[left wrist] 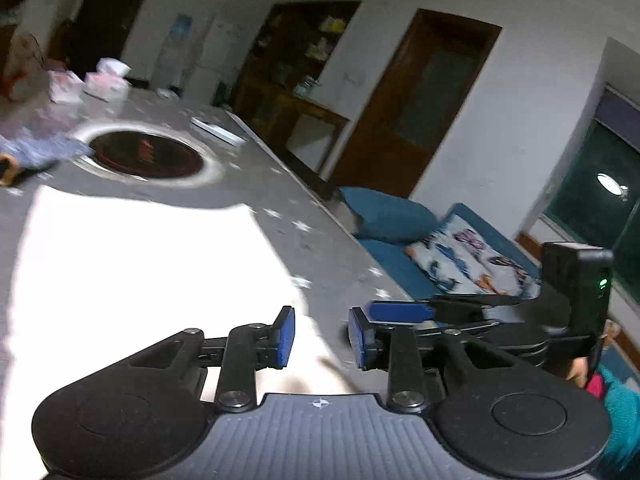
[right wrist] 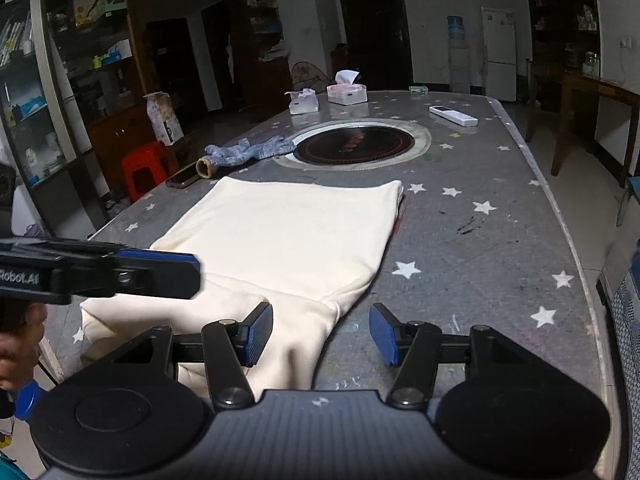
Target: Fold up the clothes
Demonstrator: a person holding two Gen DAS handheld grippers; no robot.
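While both grippers' fingers (right wrist: 256, 334) spread over cream garment (right wrist: 288, 232), "Robot.AI" marks left gripper (right wrist: 100, 274).

The left gripper (left wrist: 321, 338) has its jaws apart, the blue pads facing each other across a clear gap with nothing between them. The right gripper (right wrist: 321, 334) is spread wider, also holding nothing. The two sit close side by side, each showing at the edge of the other's view. A hand (right wrist: 16, 344) wraps the left gripper's handle; a teal sleeve (left wrist: 620, 412) shows behind the right one.
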